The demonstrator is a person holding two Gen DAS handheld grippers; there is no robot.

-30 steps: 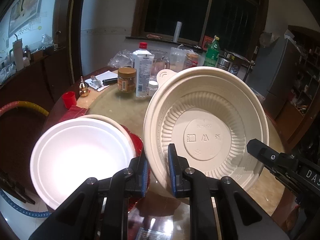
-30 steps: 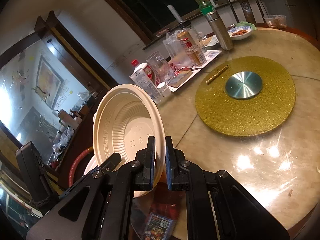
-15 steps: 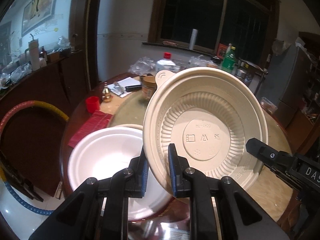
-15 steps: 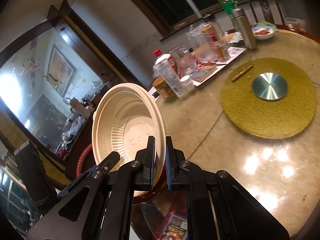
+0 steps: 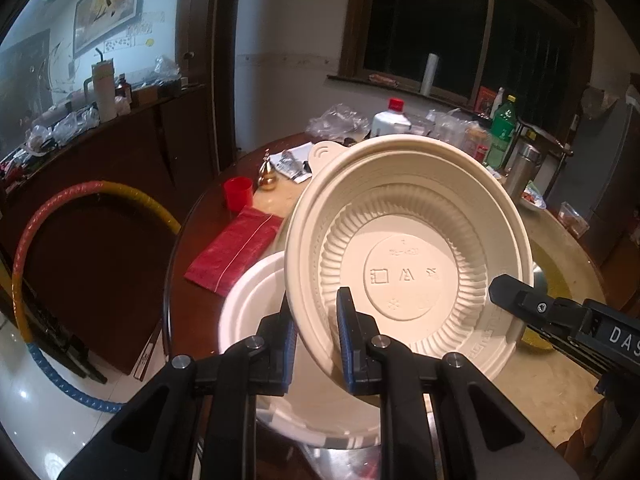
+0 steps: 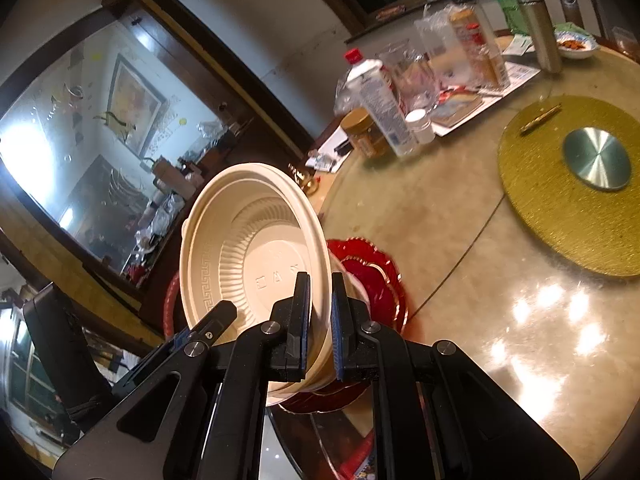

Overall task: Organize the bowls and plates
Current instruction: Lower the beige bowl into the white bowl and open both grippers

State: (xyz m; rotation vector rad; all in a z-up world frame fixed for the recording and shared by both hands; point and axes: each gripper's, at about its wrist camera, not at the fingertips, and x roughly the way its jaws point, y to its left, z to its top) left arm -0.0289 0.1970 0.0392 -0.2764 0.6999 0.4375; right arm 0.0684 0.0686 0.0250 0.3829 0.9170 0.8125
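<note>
Together we held one cream bowl (image 5: 408,264) tilted on edge above the surface (image 6: 460,216), its hollow facing both cameras. Our left hand-held gripper (image 5: 316,340) pinched the bowl's lower rim between blue pads, jaws narrow around the wall. Our right hand-held gripper (image 6: 319,324) clamped the rim on the opposite side in the same way, and its black tip showed at the right of the left wrist view.

Only the left view showed a white bowl (image 5: 256,308) sitting just below and behind the cream one, beside a red cloth (image 5: 236,248) and a small red cup (image 5: 238,194). Only the right view showed a red plate (image 6: 372,276) under the bowl, a gold turntable (image 6: 560,208) with a steel disc, and a white bottle (image 6: 380,100) among jars.

Behind the round surface stood dark windows (image 5: 460,24) and a wooden cabinet (image 5: 120,136).
</note>
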